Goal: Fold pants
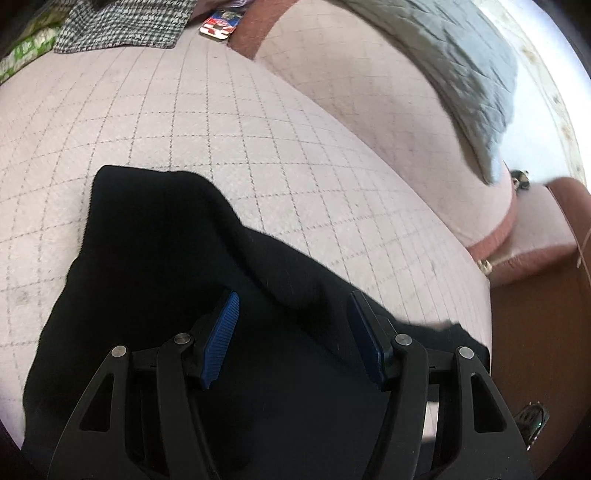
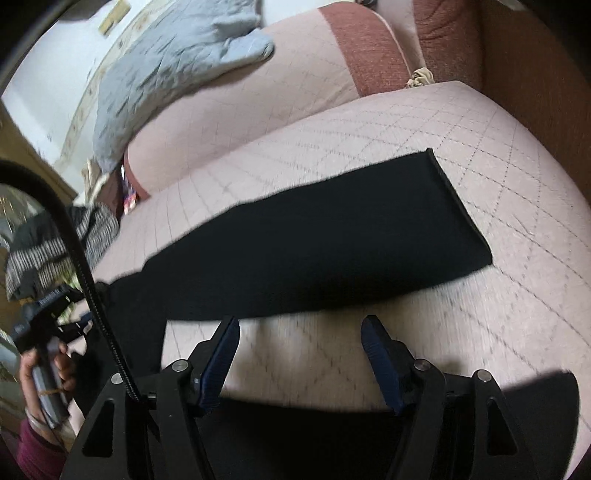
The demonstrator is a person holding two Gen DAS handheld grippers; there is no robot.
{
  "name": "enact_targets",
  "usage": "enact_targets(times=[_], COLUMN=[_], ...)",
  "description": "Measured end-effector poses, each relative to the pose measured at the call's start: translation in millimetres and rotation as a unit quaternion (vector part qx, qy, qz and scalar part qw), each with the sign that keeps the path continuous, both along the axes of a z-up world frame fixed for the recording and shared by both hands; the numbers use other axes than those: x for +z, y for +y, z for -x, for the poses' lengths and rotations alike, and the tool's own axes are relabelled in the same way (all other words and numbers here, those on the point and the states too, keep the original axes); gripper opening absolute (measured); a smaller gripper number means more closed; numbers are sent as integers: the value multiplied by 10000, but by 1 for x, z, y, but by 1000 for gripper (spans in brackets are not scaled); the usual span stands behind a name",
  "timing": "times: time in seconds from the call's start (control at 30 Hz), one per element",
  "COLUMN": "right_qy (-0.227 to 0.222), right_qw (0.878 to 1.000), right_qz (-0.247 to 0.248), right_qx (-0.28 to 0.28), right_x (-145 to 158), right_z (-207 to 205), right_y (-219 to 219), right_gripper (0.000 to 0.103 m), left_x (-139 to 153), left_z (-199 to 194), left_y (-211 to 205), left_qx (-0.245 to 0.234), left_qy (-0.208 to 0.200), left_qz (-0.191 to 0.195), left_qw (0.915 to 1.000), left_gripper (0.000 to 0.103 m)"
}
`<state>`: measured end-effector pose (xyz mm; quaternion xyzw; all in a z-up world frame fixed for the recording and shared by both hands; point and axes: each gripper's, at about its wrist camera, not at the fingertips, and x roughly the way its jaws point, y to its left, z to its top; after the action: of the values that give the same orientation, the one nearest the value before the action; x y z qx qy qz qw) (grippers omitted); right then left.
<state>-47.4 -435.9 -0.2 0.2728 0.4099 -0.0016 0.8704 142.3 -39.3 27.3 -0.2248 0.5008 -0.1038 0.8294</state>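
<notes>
Black pants (image 1: 177,266) lie spread on the pink quilted sofa seat (image 1: 221,110). My left gripper (image 1: 293,295) hovers open just above the wide upper part of the pants, with black cloth under both blue pads and nothing pinched. In the right wrist view one pant leg (image 2: 332,240) runs flat across the seat to its hem at the right. More black cloth (image 2: 295,435) lies beneath the gripper body. My right gripper (image 2: 301,319) stands open over the bare strip of seat between those two parts.
A grey quilted blanket (image 2: 166,59) hangs over the backrest (image 1: 369,92). A houndstooth garment (image 1: 122,26) and a red-and-blue packet (image 1: 218,24) lie at the seat's far end. A brown padded armrest (image 2: 443,37) bounds the other end. A hand (image 2: 44,373) holds the other gripper's handle.
</notes>
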Motion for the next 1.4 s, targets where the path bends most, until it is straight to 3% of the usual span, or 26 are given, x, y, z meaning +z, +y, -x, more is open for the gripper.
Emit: enact_targets(times=[0.1,0.17,0.23,0.27,0.3,0.33,0.37,0.53,0.67,0.8,0.9,1.0,1.1,1.17,1.27,1.4], right_qy=[-163,-373,-361,-353,-409,-480,-529,-1108,-1374,-1426,-1182,-465,-1,-145,-154,-226], right_qw=[9989,9942,9902,9876,9833,9801,9803,9837,9844,9849,9897,9967,9952,9935,9964,9961], right_qz=[-379,-810,-981,-1116,-1366,-1524,-1510,-1190,-973,-920,-767,-617,-877,-1017,-744,-745], right_qx=[-236,-602,-929,-1047,-1127,-1177,-1162,-772,-509,-348,-261,-264,-430,-497,-370,-405], right_x=[-5,-11,-17,-21,-26,-27,-24,29,70,91,80,46,17,19,30,41], right_z=[-7,-9,-9,-9,-7,-3,0,26,62,110,143,150,146,147,146,150], right_y=[-13,-27,-36,-40,-45,-47,-46,-34,-30,-26,-21,-15,-15,-18,-12,-11], right_gripper=[67,59,12,5,5,5,5,5,4,4,4,4,4,4,4,4], left_x=[-6,-9,-10,-10,-9,-9,-8,20,57,73,58,23,-9,-9,5,16], left_z=[-11,-17,-19,-21,-21,-21,-22,2,48,100,133,149,149,150,153,168], left_y=[-5,-8,-12,-14,-15,-15,-15,0,13,24,31,30,32,33,27,25], left_qx=[65,131,125,85,57,23,-4,-159,-470,-747,-890,-902,-767,-737,-782,-793], left_qy=[68,40,-67,-93,-122,-116,-89,-493,-859,-1017,-913,-597,-208,-250,-461,-640], left_qz=[-36,-74,-178,-228,-277,-359,-395,-99,140,229,27,-360,-404,-326,-457,-493], left_qw=[9999,9999,9997,9997,9995,9993,9992,9986,9951,9917,9918,9935,9960,9964,9948,9936], left_gripper=[60,60,60,59,43,19,11,9,9,9,9,9,9,9,9,9])
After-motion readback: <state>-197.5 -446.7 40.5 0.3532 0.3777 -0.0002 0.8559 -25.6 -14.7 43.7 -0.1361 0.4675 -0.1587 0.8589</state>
